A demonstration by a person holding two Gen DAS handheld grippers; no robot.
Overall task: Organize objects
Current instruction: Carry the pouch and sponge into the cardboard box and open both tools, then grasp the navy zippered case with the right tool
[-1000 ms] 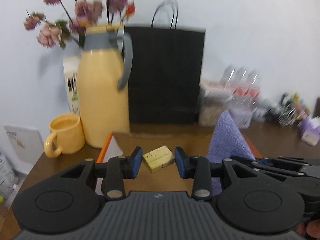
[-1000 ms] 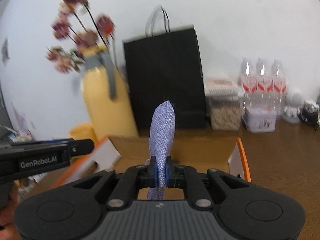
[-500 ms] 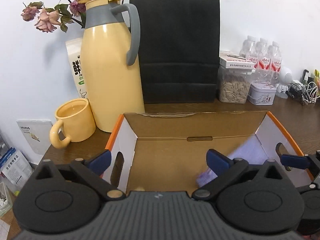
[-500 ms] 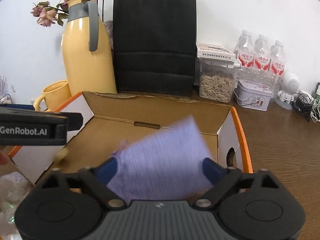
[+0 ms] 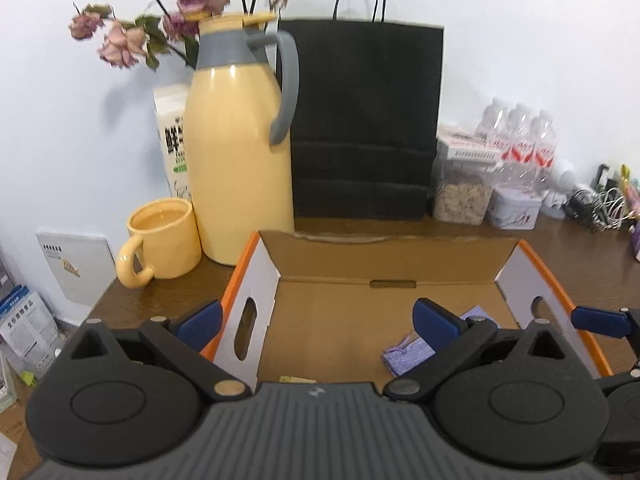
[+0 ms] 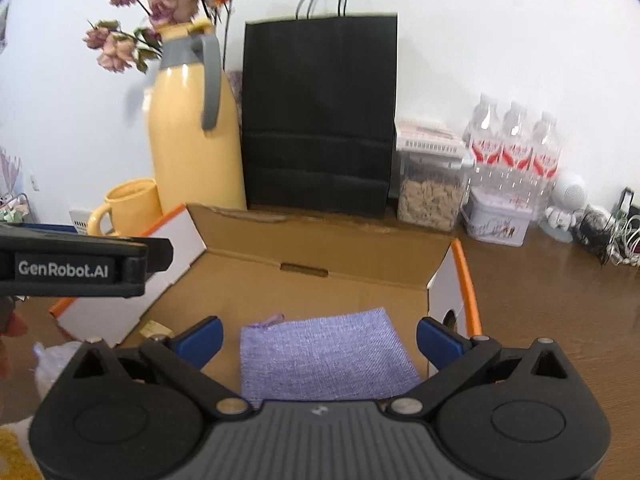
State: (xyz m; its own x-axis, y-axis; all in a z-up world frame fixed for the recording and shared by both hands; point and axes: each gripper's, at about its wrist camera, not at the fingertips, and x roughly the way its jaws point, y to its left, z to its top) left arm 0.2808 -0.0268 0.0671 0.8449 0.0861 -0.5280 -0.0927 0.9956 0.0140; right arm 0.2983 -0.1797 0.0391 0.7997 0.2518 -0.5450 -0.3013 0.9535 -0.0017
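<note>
An open cardboard box (image 5: 392,268) with orange-edged white flaps sits on the wooden table; it also shows in the right wrist view (image 6: 320,256). A purple cloth pouch (image 6: 324,356) lies flat on the box floor; part of it shows in the left wrist view (image 5: 404,352). A small yellow block (image 6: 154,326) lies at the box's near left; only its edge (image 5: 296,379) shows in the left wrist view. My left gripper (image 5: 318,322) is open and empty above the box. My right gripper (image 6: 318,340) is open and empty above the pouch.
Behind the box stand a yellow thermos jug (image 5: 240,152), a yellow mug (image 5: 162,236), a black paper bag (image 5: 366,120), a seed jar (image 5: 462,192), a tin (image 5: 516,208) and water bottles (image 5: 520,144). Cables (image 5: 600,204) lie far right. Dried flowers (image 5: 176,12) rise behind the jug.
The left gripper opened and let go of the yellow block; the right gripper opened and let go of the purple pouch. Both objects now lie in the box.
</note>
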